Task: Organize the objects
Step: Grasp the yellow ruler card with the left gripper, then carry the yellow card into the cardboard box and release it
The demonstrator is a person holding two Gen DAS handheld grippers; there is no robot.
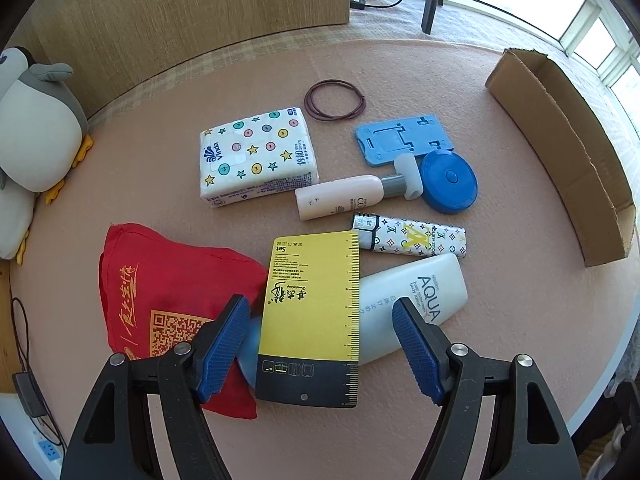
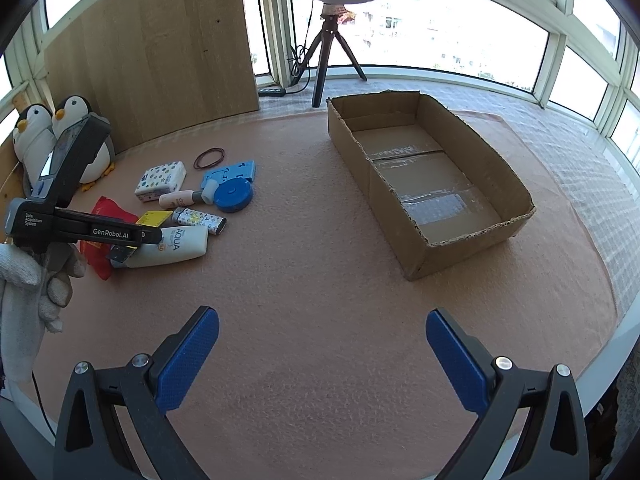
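Observation:
My left gripper (image 1: 320,344) is open, its blue pads either side of a yellow and black card (image 1: 312,312) that lies over a white AQUA bottle (image 1: 416,300) and a red cloth bag (image 1: 168,300). Beyond lie a patterned lighter (image 1: 412,238), a pink bottle (image 1: 344,198), a tissue pack (image 1: 256,156), a blue round tape measure (image 1: 450,182), a blue phone stand (image 1: 404,138) and a rubber band ring (image 1: 334,100). My right gripper (image 2: 322,352) is open and empty above bare mat, and sees the left gripper (image 2: 132,236) over the pile.
An open cardboard box (image 2: 424,176) stands on the pink mat to the right of the pile; its wall shows in the left wrist view (image 1: 568,156). Plush penguins (image 2: 60,136) sit at the far left against a wooden panel. A tripod stands behind the table.

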